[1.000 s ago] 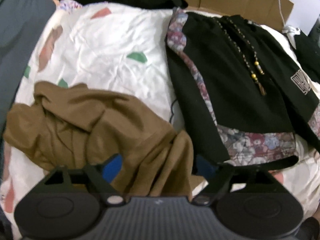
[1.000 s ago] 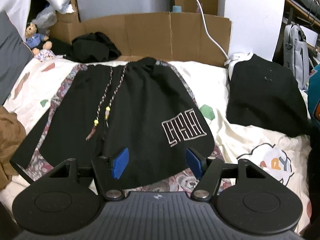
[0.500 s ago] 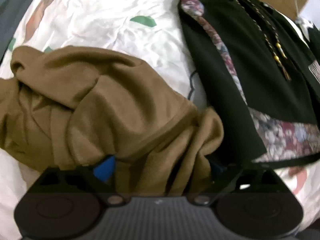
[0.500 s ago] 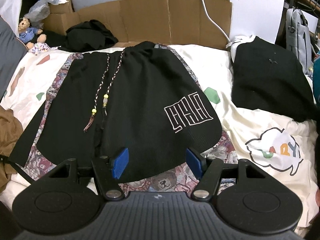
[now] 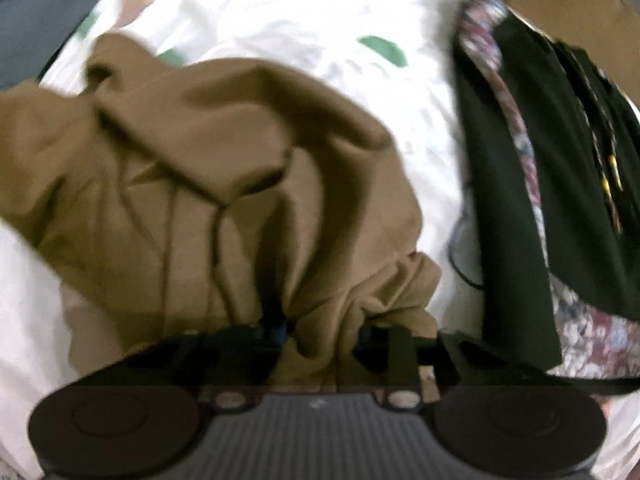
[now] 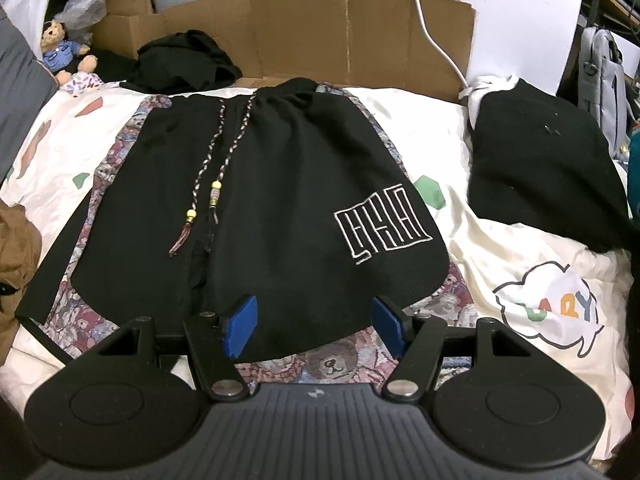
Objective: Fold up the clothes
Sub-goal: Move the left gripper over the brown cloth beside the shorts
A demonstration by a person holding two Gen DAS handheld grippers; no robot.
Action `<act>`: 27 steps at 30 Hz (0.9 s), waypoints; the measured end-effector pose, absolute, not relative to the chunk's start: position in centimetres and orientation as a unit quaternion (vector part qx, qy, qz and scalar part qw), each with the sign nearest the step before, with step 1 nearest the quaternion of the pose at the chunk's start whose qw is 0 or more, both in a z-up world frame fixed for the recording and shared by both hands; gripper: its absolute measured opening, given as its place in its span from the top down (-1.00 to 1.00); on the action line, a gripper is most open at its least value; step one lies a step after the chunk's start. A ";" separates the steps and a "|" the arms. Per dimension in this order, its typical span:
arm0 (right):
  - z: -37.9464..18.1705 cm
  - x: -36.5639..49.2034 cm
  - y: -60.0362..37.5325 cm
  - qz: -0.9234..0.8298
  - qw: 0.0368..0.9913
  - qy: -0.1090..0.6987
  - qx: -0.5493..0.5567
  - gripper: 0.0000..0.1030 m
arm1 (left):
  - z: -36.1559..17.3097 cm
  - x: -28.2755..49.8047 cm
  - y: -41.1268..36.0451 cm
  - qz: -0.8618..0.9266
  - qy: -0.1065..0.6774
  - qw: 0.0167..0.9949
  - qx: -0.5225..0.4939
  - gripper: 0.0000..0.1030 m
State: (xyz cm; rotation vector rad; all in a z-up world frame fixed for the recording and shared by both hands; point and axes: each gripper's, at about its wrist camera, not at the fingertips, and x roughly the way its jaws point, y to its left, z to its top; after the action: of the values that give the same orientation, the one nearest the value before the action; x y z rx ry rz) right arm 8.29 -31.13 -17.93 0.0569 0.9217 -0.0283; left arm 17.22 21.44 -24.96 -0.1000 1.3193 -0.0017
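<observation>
A crumpled brown garment (image 5: 208, 168) lies on the white patterned bed sheet (image 5: 300, 12) in the left wrist view. My left gripper (image 5: 320, 332) points down into its near edge; its jaws are closing, with a bunched fold of brown cloth pinched between them and the pads buried in it. Black shorts (image 5: 508, 184) with a floral trim lie to the right. In the right wrist view the same shorts (image 6: 280, 200) lie flat, drawstrings on top. My right gripper (image 6: 316, 320) hovers open over their near hem, nothing between its blue pads. The brown garment (image 6: 16, 248) shows at the left edge.
A folded black garment (image 6: 540, 160) sits on the sheet (image 6: 500, 264) at right. A black heap (image 6: 184, 64) and a teddy bear (image 6: 64, 52) lie at the back by a cardboard wall (image 6: 340, 32). A grey backpack (image 6: 604, 68) stands far right.
My left gripper came down onto the brown garment and its wide jaws drew together on a fold of the cloth. The right gripper stayed open over the shorts' hem.
</observation>
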 end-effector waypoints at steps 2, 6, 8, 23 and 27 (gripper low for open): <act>-17.7 8.3 -31.0 -0.011 0.897 0.442 0.026 -0.32 | -24.6 16.7 22.5 0.020 0.610 0.791 -0.041 0.45; -17.3 8.3 -31.0 -0.010 0.899 0.437 0.030 -0.33 | -23.7 15.3 25.4 0.063 0.612 0.788 -0.028 0.45; -17.2 8.3 -30.9 -0.008 0.900 0.435 0.031 -0.32 | -23.4 14.5 27.4 0.088 0.613 0.785 -0.028 0.45; -16.2 8.6 -29.9 0.008 0.906 0.418 0.063 -0.32 | -16.8 11.5 28.2 0.102 0.575 0.810 -0.059 -0.02; -15.9 8.4 -29.9 0.008 0.908 0.415 0.060 -0.33 | -13.0 13.5 26.5 0.096 0.551 0.828 -0.046 -0.15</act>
State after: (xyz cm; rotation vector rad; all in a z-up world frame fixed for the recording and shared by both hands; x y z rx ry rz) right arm 8.38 -29.89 -15.89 0.1246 0.8573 0.0165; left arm 13.49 26.51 -13.05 -0.0984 1.1695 0.2034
